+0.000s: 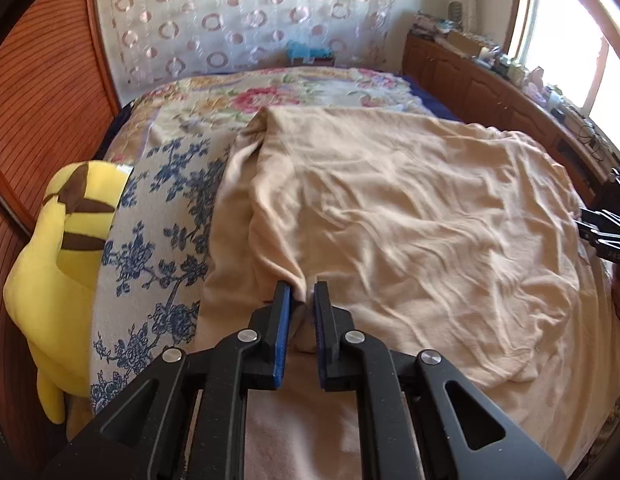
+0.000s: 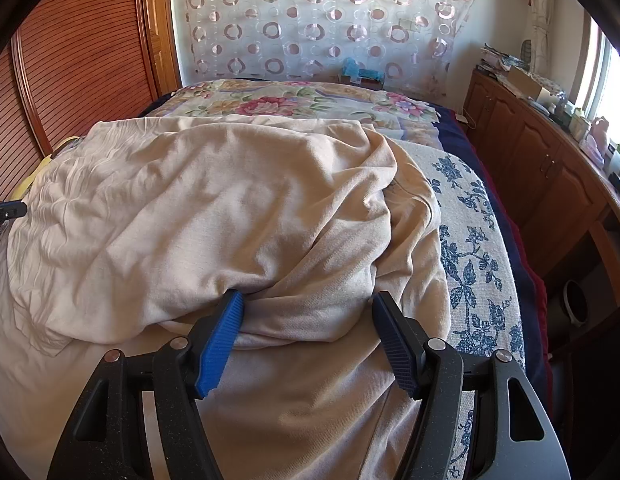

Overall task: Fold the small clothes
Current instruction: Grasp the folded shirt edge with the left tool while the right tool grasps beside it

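Lying rumpled across the bed [image 1: 181, 208] beside a yellow plush toy [image 1: 61, 248], the beige garment [image 1: 410, 208] has a bunched fold pinched in the left gripper [image 1: 305, 300], whose jaws are clenched on it, while the right gripper [image 2: 307, 312] straddles another fold, jaws spread wide.

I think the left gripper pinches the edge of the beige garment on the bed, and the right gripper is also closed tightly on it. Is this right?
Not quite. The left gripper does pinch the edge of the beige garment, but the right gripper is not closed on it: the right wrist view shows its jaws standing wide apart around a bunched fold of the cloth on the bed.
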A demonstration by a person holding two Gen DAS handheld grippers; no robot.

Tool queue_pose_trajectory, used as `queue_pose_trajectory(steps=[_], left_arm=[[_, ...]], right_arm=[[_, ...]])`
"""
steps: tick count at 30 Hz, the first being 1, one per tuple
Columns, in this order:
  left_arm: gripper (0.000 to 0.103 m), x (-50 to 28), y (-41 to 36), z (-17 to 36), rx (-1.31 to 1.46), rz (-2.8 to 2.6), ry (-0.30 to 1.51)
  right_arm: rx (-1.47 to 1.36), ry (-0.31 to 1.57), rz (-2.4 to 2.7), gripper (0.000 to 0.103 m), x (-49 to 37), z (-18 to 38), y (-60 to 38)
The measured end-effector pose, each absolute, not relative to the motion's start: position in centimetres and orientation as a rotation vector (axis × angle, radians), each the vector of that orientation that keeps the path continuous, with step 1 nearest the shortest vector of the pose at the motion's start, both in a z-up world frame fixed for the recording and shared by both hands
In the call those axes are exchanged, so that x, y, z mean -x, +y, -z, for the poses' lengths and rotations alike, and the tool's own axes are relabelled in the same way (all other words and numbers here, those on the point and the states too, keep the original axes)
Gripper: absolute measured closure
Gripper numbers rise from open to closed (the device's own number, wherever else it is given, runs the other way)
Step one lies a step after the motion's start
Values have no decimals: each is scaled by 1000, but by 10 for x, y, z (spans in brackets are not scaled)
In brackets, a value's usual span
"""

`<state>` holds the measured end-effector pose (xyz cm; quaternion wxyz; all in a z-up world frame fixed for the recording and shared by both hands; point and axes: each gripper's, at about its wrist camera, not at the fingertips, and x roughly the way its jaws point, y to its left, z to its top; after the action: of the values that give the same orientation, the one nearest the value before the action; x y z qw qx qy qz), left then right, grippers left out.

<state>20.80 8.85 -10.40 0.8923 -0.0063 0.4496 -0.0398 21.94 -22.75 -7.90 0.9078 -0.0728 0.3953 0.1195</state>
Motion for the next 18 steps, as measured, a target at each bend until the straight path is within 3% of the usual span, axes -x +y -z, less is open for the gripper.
queue_pose_trajectory(steps=[5,10,11,15,18], left_arm=[[60,-207,97,110,36,61,933],[58,-205,100,112,37,64,917],[59,-204,98,112,31,66,914],[95,-202,90,109,16,127,895],[97,-196,84,99,5,136,848]], right_arm=[[151,816,-246,34,-219,79,-228],[151,817,-246,34,-220,79,-228],[151,817,-246,34,-220,79,-228],[151,817,-246,34,-220,79,-227],[151,817,-245,34,-220,79,-227]])
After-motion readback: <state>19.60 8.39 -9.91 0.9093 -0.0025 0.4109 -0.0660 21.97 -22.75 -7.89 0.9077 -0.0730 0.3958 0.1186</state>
